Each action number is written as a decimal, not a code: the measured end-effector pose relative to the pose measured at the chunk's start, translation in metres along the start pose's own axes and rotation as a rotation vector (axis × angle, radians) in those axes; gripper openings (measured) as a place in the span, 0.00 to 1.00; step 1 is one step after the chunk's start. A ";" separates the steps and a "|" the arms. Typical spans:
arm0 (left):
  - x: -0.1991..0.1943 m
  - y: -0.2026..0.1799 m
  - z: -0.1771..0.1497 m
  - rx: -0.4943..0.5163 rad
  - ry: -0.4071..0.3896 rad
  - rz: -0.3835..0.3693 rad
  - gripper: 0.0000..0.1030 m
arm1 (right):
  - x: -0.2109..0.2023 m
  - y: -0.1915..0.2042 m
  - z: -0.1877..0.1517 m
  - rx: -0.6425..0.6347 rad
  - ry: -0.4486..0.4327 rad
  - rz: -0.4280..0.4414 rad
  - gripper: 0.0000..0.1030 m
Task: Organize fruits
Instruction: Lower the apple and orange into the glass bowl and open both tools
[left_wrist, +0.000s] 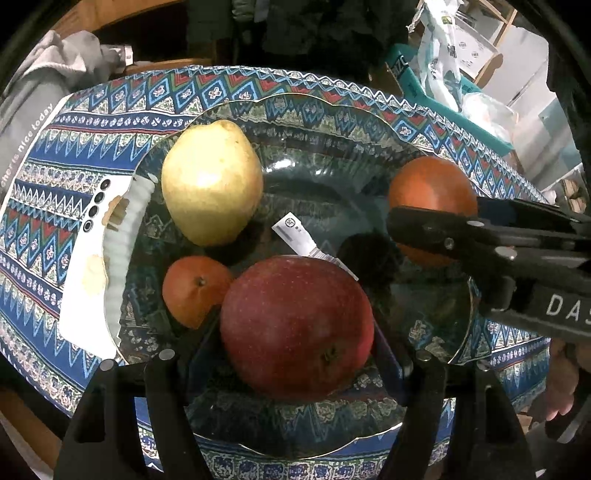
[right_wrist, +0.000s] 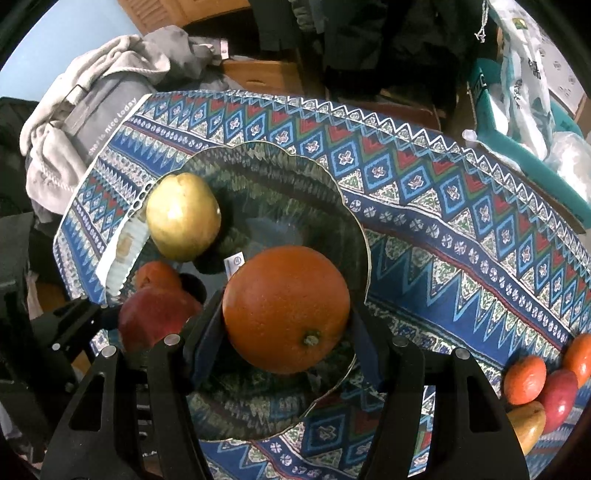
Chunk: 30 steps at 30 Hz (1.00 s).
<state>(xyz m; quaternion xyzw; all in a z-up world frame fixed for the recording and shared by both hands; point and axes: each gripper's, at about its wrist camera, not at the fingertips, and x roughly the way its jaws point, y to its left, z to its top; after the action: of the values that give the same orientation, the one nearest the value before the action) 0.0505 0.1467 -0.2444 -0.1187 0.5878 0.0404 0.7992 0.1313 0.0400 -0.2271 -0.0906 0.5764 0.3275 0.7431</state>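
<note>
Two handheld grippers hang over a glass plate (left_wrist: 436, 325) on a patterned tablecloth (right_wrist: 461, 229), each carrying a fruit to be gathered with the rest. The left gripper (left_wrist: 295, 332) has its jaws set about halfway apart and closed against the sides of a red apple (left_wrist: 295, 325), which fills the space between them; the fruit sits low over the near part of the plate, though whether it already rests on the glass cannot be told. The right gripper (right_wrist: 286, 325) clamps an orange (right_wrist: 286, 308) in the same fashion (narrower jaws for a smaller fruit), holding it over the right side of the plate, well apart from the apple so the two loads do not collide.

Already on the plate are a yellow pear (left_wrist: 212, 182) at the far left and a small orange (left_wrist: 195, 290) just beside the apple, which suggests the sorting is well under way. A paper label (left_wrist: 314, 245) lies near the plate's middle, seemingly under the glass. A white phone (left_wrist: 92, 258) lies on the cloth, partly under the plate's left rim.

More fruit (right_wrist: 543, 391) waits at the cloth's right edge in the right wrist view: a small orange one, a red one, a yellow one and part of another orange one. Both grippers point steeply downward, a fitting approach for setting round fruit down without rolling it against its neighbours. The likely next step is to let both fruits settle and release them, then fetch the waiting pile.
</note>
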 end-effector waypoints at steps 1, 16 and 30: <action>0.000 -0.001 0.000 0.003 0.003 0.003 0.74 | 0.000 0.000 0.000 0.003 0.002 0.003 0.62; -0.019 0.009 0.003 -0.036 -0.022 -0.019 0.75 | -0.002 -0.011 0.001 0.082 -0.001 0.073 0.61; -0.057 -0.011 0.004 0.041 -0.135 0.014 0.75 | -0.053 0.003 0.004 0.009 -0.110 -0.060 0.66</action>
<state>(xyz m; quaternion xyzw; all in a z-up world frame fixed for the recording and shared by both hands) 0.0392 0.1410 -0.1877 -0.0953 0.5340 0.0420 0.8391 0.1266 0.0239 -0.1764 -0.0864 0.5331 0.3069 0.7837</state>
